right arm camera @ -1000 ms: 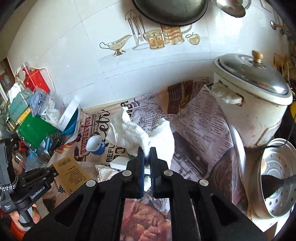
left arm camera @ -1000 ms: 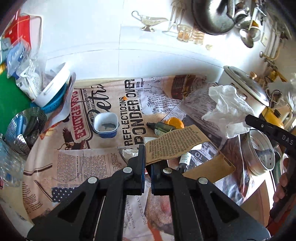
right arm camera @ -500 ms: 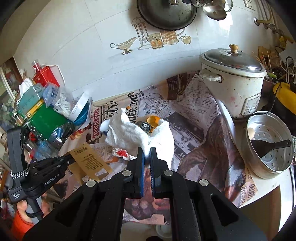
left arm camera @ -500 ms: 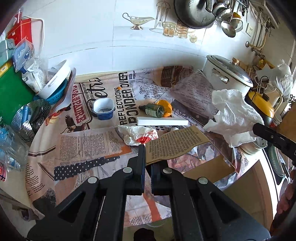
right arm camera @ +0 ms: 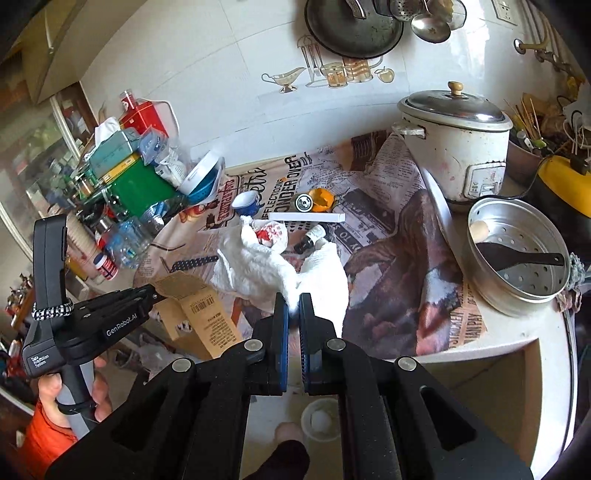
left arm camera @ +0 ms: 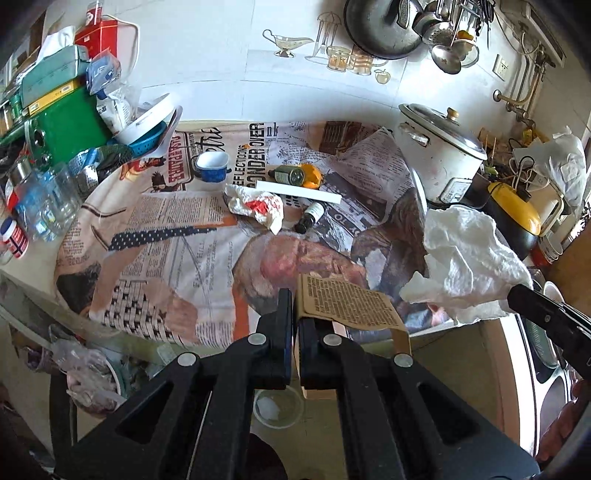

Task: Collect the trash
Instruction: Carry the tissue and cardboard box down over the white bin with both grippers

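Both jaws clamped: left gripper (left arm camera: 295,306) pinches brown cardboard (left arm camera: 347,304); right gripper (right arm camera: 291,308) grips white tissue (right arm camera: 266,267).

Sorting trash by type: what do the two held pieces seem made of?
Flattened box in the left gripper: likely brown kraft cardboard, matte, printed, creased. White wad in the right gripper: probably tissue paper, soft, crinkled, dull.

A white tiled wall (right arm camera: 229,74) — printed with a gravy-boat motif (right arm camera: 282,79) — is seen at the far side, a dark pan (right arm camera: 351,26) is hung on it, and the counter (right arm camera: 498,345) is covered with newspaper (left arm camera: 177,236).
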